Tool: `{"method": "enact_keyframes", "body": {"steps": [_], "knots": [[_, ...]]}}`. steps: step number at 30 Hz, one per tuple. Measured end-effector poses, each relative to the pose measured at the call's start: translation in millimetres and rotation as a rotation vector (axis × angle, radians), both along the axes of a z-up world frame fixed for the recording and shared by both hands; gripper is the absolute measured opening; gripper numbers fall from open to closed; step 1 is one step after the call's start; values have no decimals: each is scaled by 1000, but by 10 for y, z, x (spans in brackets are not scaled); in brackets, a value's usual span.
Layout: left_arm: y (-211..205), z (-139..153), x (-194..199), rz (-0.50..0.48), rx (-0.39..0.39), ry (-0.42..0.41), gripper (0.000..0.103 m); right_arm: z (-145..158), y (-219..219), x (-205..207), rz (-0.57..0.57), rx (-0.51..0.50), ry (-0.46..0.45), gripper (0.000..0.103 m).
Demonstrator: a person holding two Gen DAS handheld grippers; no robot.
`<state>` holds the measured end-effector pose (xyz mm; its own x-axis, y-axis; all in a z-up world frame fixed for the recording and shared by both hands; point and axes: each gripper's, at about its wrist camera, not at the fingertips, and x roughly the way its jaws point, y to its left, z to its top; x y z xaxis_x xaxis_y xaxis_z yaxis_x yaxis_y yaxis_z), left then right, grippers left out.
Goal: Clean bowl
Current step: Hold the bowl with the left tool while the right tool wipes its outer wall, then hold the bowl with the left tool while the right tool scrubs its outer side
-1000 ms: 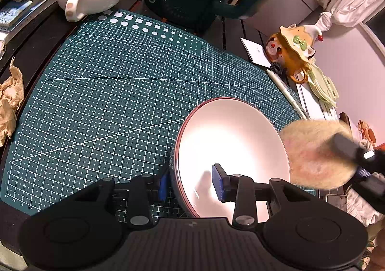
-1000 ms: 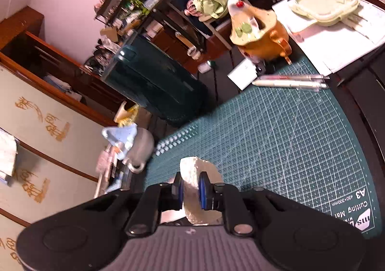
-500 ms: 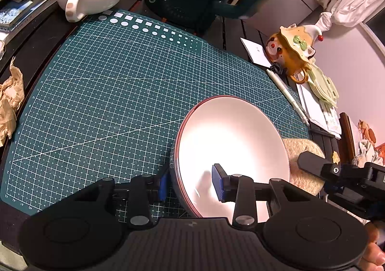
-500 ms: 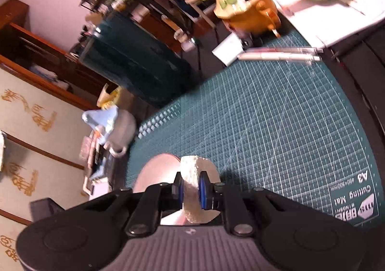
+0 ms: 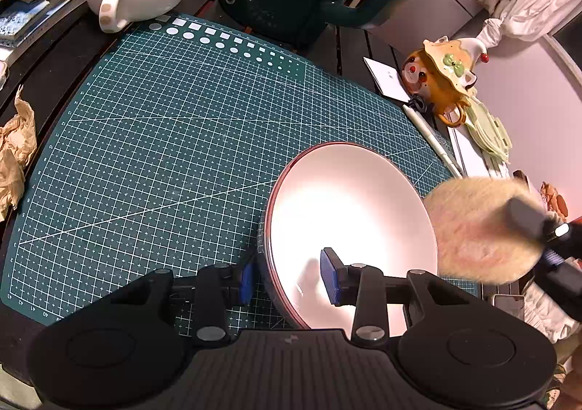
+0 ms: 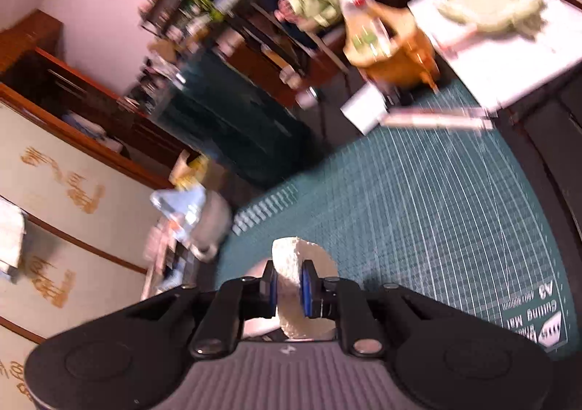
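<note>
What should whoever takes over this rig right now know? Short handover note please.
Left gripper: straddles the near rim of the white bowl, one pad outside and one inside; whether the pads press on it is unclear.
Right gripper: shut on the round sponge pad, held in the air off the bowl's right rim, not touching.
Bowl sits tilted on the green cutting mat; its inside looks clean and glossy.
Done: bowl braced, sponge picked up.
Left: probably wiping the inside, then setting bowl and sponge down.
</note>
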<state>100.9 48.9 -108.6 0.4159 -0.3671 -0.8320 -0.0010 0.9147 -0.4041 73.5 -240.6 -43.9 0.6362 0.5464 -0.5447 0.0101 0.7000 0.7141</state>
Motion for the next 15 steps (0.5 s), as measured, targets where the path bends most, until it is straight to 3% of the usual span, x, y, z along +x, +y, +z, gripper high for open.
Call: {"method": "enact_keyframes", "body": {"steps": [4,7,9,12,15], "knots": [[-3,3,-3,0,1,0,36,-259,96,84,22,-40,98,12],[-4,3,-3,1,0,1,36,-188,40,56,11,-17,81,12],[-4,4,0,1,1,0,36,-15,-16,-4,-8,5,4,12],[-6,5,-4,1,2,-1,36,-49,4,16,-1,6,11,12],[-3,5,-4,2,2,-1,36,-258,100,76,34,-16,91,12]]}}
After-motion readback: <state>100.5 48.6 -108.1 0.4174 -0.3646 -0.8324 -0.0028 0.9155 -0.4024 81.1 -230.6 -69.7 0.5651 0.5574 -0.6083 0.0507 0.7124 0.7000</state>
